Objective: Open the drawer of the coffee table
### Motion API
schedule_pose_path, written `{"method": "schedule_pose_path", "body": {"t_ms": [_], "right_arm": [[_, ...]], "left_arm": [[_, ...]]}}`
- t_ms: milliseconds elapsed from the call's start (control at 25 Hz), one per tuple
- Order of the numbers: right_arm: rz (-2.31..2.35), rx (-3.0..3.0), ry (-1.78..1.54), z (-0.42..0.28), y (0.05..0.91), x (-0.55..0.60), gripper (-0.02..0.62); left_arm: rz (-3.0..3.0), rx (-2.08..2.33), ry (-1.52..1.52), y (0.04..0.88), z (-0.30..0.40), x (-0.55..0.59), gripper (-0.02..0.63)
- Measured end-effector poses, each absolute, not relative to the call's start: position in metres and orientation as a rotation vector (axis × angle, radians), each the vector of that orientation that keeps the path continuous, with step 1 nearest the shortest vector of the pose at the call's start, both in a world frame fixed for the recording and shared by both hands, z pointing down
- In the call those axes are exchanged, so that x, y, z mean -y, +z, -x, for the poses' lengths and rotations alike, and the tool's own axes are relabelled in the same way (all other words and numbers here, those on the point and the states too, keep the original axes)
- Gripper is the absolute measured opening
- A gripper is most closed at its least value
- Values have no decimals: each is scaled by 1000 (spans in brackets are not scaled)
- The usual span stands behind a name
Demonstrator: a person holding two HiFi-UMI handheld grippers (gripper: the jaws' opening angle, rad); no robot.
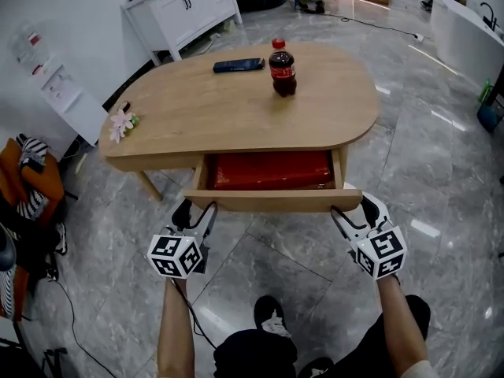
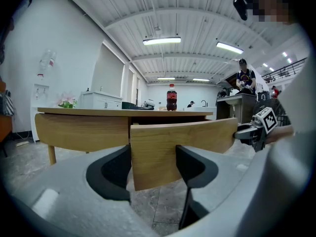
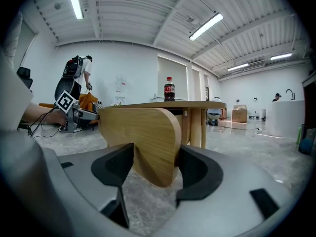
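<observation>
- Looking down, the head view alone shows the drawer (image 1: 272, 201) partly out from the coffee table's (image 1: 197, 109) near edge, with its red lining (image 1: 272, 170) exposed. The left gripper (image 1: 197, 213) and right gripper (image 1: 346, 213) hold opposite ends of its front.
- Left gripper view: the jaws pinch the wooden front's left end.
- Right gripper view: the jaws clamp its rounded right end.
- The pull seems to be midway, and the next move calls for an even, straight draw on both ends.
</observation>
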State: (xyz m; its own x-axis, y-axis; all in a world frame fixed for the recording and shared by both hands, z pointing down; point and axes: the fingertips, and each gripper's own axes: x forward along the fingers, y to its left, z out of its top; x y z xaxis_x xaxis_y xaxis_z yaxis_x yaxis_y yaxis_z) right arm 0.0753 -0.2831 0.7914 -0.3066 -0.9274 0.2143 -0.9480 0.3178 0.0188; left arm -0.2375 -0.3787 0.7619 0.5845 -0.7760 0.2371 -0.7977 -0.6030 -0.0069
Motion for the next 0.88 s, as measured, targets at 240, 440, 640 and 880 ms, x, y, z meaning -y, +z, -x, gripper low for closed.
{"method": "schedule_pose_path", "body": {"t_ms": [240,440,640,880], "right_arm": [[-1703,2415,163,-74,792,275,295],[-1669,2431,162,-70,794,267,293],[-1647,2405,112,-68,793,264,290],[-1640,2417,125,-67,792,257,287]], "left_arm": [[-2708,1358,320,763,239,369,270],[-2703,1361,317,764,243,363,270],[-2710,1362,305,762,244,360,270],[-2714,1357,301,762,246,354,270]]}}
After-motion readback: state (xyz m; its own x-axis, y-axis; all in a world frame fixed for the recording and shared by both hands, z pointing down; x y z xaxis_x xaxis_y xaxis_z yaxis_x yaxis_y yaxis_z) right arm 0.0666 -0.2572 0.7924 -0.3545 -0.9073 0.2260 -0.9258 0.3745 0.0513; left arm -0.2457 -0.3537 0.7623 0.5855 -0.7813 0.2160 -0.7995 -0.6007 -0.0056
